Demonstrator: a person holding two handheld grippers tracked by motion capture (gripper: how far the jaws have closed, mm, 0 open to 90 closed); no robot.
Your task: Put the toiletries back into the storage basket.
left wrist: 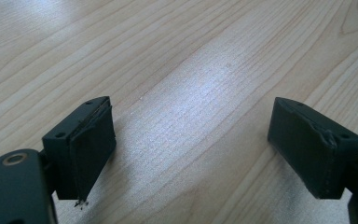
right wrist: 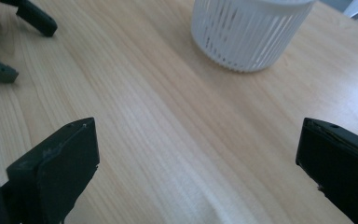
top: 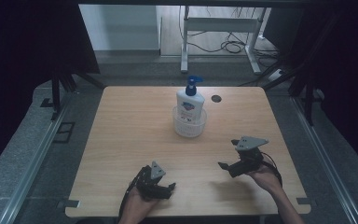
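A white pump bottle (top: 189,99) with a blue nozzle stands upright in a small white slatted basket (top: 189,126) near the table's far middle. The basket (right wrist: 249,35) also appears at the top of the right gripper view. My left gripper (top: 170,188) rests low near the front edge, open, with bare wood between its jaws (left wrist: 191,144). My right gripper (top: 228,154) hovers at the front right, open and empty (right wrist: 196,163), aimed toward the basket. The left gripper's fingertips (right wrist: 32,18) show at the top left of the right gripper view.
The wooden table (top: 135,135) has a round cable hole (top: 216,98) right of the bottle. Dark curtains flank both sides. A white desk frame (top: 219,28) and cables lie on the floor beyond the table.
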